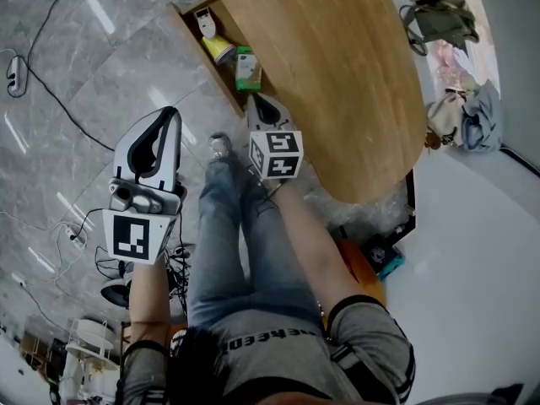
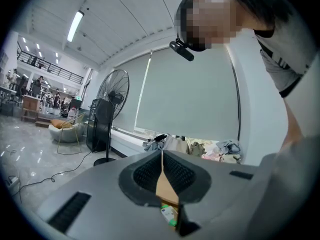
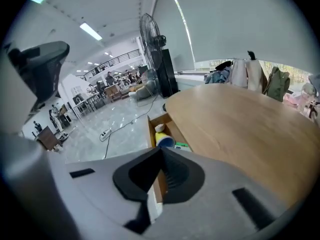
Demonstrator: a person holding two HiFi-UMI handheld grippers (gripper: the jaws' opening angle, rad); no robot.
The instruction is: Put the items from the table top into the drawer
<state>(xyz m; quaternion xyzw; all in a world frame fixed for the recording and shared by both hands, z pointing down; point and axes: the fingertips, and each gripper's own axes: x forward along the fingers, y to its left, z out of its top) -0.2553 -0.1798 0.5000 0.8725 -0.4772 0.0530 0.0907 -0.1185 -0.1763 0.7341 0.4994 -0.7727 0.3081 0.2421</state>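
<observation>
Cup (image 1: 218, 49) and box (image 1: 247, 67) already lie in the open drawer (image 1: 196, 45). The right gripper (image 1: 257, 101) beside it and the left gripper (image 1: 170, 116) held back both have closed, empty jaws, so loading looks finished.

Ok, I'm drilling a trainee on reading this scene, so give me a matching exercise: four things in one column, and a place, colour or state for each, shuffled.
Things:
1 yellow cup
2 table top
3 right gripper
4 fan

Descriptions:
A fingers shut, nothing between them
B black, upright on its stand
C inside the open drawer
D brown wood

Pairs: 1-C; 2-D; 3-A; 4-B
</observation>
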